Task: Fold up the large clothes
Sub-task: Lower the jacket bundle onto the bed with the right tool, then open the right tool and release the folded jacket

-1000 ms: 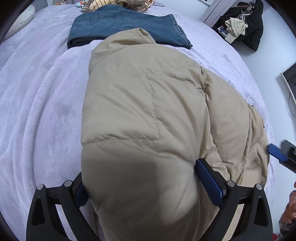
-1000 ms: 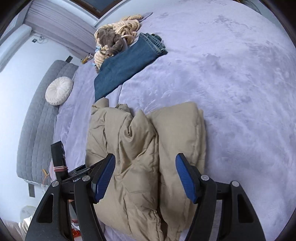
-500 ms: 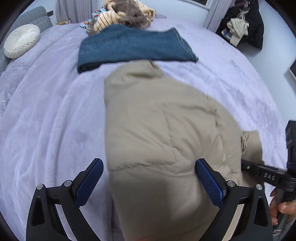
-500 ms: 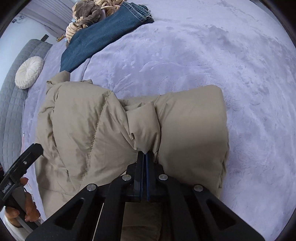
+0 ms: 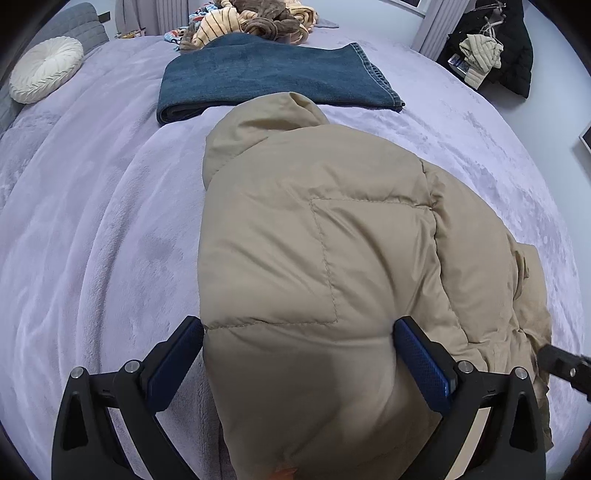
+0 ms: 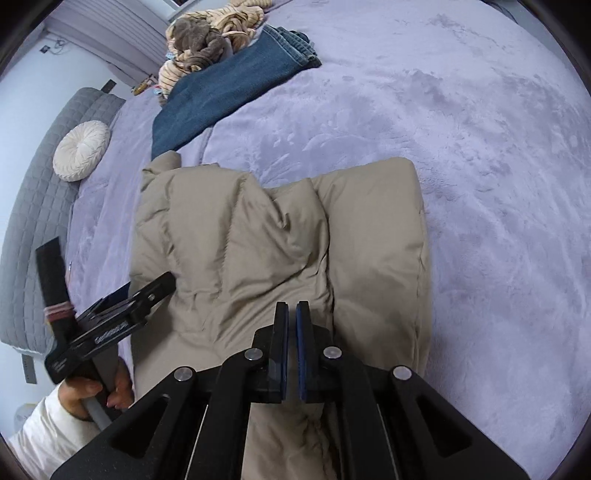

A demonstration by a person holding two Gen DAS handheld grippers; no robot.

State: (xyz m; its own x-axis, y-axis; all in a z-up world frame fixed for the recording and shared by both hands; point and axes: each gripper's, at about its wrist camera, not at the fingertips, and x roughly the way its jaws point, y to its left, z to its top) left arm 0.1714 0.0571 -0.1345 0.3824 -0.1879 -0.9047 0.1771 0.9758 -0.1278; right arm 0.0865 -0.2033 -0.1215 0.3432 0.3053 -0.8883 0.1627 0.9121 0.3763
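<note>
A tan puffer jacket (image 5: pixel 332 258) lies folded into a bundle on the lilac bed cover (image 5: pixel 92 240); it also shows in the right wrist view (image 6: pixel 277 240). My left gripper (image 5: pixel 299 354) is open, its blue pads on either side of the bundle's near end. My right gripper (image 6: pixel 291 321) has its pads almost together, with a thin gap and no cloth seen between them, over the jacket's near edge. The left gripper's body shows in the right wrist view (image 6: pixel 110 325), held by a hand.
Folded blue jeans (image 5: pixel 266 77) lie beyond the jacket, with a pile of striped and brown clothes (image 5: pixel 251 18) behind. A round white cushion (image 5: pixel 44 74) sits by the grey headboard (image 6: pixel 37 206). Dark clothes (image 5: pixel 495 48) hang at far right.
My right gripper closed from wide open, pinched a jacket fold half a second ago, and now sits a little back with a thin gap. My left gripper stayed open around the bundle.
</note>
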